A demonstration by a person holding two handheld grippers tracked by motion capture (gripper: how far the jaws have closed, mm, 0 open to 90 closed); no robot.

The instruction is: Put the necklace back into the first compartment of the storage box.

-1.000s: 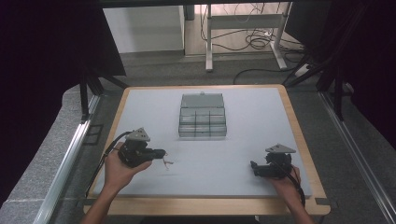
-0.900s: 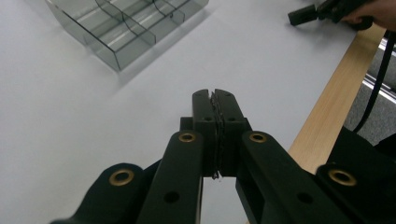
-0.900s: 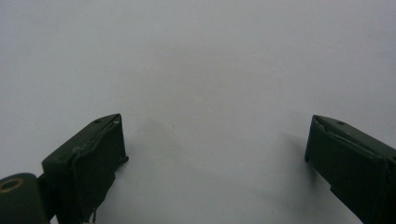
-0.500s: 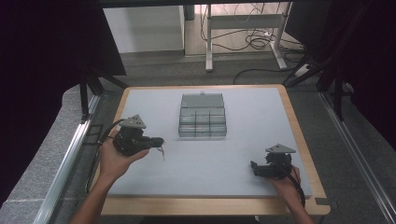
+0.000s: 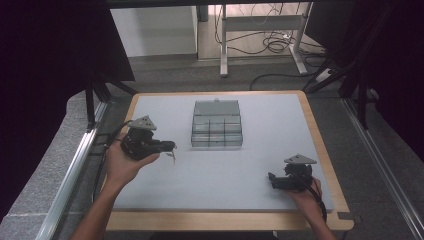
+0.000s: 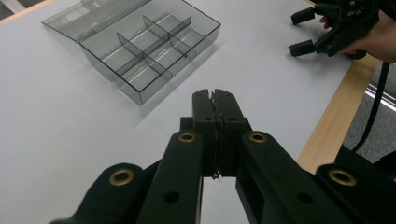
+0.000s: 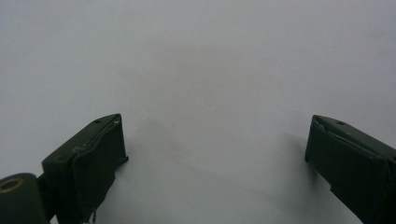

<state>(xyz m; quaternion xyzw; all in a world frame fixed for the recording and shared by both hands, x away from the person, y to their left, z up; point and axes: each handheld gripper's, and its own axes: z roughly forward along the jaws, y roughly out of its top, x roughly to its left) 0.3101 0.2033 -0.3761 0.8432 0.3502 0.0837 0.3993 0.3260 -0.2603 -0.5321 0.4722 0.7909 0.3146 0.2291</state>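
A clear grey compartment box (image 5: 217,132) stands on the white table top (image 5: 225,175) with its lid folded back; in the left gripper view the box (image 6: 149,51) lies ahead and to the left. My left gripper (image 5: 172,146) hovers left of the box, with its jaws pressed together (image 6: 215,95). A thin dark sliver runs between the pads, and a small thin thing (image 5: 172,159) hangs below the tips; I cannot tell what it is. My right gripper (image 5: 271,181) rests near the front right, jaws wide apart over bare table (image 7: 215,135).
The wooden rim (image 5: 225,220) frames the white top. From the left gripper view the right gripper (image 6: 301,31) shows open at the far right beside the rim. Metal rails and dark floor flank the table; desk legs and cables stand behind it.
The left hand has lifted and drawn its gripper back towards the left, and the small thin thing stayed under the tips. The right gripper has not moved.
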